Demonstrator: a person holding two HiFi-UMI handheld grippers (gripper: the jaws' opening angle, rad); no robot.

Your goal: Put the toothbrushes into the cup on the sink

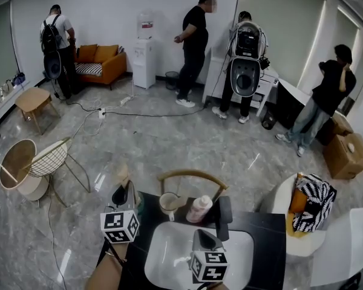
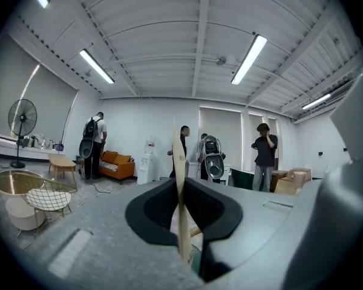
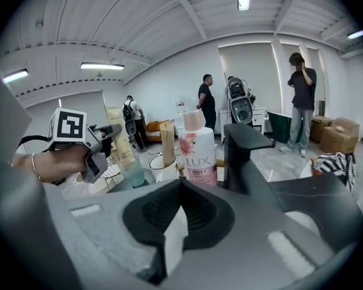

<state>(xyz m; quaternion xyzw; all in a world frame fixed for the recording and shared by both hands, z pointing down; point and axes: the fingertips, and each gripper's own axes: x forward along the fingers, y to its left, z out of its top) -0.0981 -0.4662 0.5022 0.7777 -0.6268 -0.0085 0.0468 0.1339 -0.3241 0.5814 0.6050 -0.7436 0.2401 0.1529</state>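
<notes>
On the black countertop [image 1: 266,234], behind the white basin [image 1: 169,252], stands a white cup [image 1: 168,203] with a beige toothbrush pack [image 3: 167,142] upright in it. My left gripper [image 1: 124,193] hovers left of the cup, shut on another flat beige toothbrush pack [image 2: 180,180], which has a teal lower end [image 3: 124,153]. My right gripper [image 1: 204,237] is over the basin, facing the cup [image 3: 160,169]; its tips [image 3: 181,183] meet. Behind them a white strip shows in the gap. I cannot tell whether it is a thing or the basin.
A pink-and-white LUX soap bottle [image 1: 199,208] and a black faucet [image 1: 224,217] stand right of the cup. A wooden chair back [image 1: 192,175] sits just behind the counter. Several people stand far back, with a wire chair [image 1: 48,159] at the left and a zebra-patterned bag [image 1: 314,201] at the right.
</notes>
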